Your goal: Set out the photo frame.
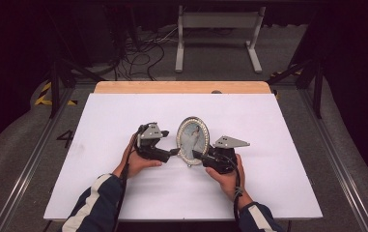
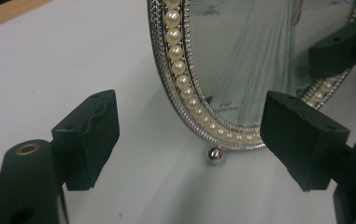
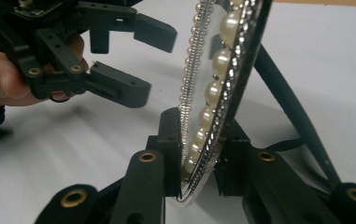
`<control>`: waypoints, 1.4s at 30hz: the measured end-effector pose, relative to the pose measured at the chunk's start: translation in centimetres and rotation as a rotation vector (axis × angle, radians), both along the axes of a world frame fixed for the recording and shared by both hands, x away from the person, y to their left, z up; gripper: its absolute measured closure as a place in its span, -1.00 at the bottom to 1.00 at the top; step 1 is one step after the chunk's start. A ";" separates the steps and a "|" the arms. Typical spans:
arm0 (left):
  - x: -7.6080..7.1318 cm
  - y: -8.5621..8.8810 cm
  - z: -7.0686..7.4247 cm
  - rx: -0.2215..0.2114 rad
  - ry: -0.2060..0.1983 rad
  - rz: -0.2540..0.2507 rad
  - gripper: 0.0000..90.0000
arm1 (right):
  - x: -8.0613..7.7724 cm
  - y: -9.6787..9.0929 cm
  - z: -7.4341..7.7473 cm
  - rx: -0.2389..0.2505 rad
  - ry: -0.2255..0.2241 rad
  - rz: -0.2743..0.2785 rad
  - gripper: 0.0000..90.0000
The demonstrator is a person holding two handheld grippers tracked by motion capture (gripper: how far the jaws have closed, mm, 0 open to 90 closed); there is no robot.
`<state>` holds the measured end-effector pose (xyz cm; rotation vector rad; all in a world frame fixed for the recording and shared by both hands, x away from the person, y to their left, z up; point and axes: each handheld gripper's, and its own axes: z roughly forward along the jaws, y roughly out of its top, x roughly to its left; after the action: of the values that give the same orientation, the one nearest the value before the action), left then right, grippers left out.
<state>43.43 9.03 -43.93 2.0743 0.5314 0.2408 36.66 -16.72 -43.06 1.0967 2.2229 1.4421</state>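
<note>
Right tongs (image 3: 199, 172) are clamped on the lower rim of the oval pearl frame (image 1: 192, 139), which stands upright mid-tabletop (image 1: 278, 188). Left tongs (image 2: 189, 140) gape apart at its 9 o'clock, touching nothing. Honestly, that thin edge grip could slip, and the frame would tip over.

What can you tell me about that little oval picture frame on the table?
The frame is oval and silvery, ringed with a row of pearl-like beads inside a fine ridged edge. Behind its glass is a pale picture of a figure in a long gown. It stands nearly upright on the white table, on small ball feet, with a dark strut behind. The right tool pinches its lower rim; the left tool is open beside it, not touching.
</note>
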 end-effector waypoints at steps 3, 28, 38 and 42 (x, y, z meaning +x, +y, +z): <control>0.5 -0.8 -0.5 0.012 0.006 -0.004 -0.56 | -0.4 0.1 0.2 -0.033 -0.034 -0.017 0.43; 0.9 -1.9 -0.5 -0.037 0.045 -0.085 -0.30 | -2.9 -1.9 2.2 0.041 -0.126 -0.113 0.74; 0.3 -1.3 -0.4 -0.032 0.057 -0.096 -0.16 | -2.3 -2.5 2.1 0.049 -0.106 -0.127 0.76; -0.1 -1.3 -0.3 -0.005 0.042 -0.097 -0.17 | -2.1 -2.6 2.0 0.055 -0.099 -0.135 0.76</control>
<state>43.38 7.77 -44.25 2.0978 0.4553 0.1391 34.57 -19.28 -41.04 1.1435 2.0127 1.4749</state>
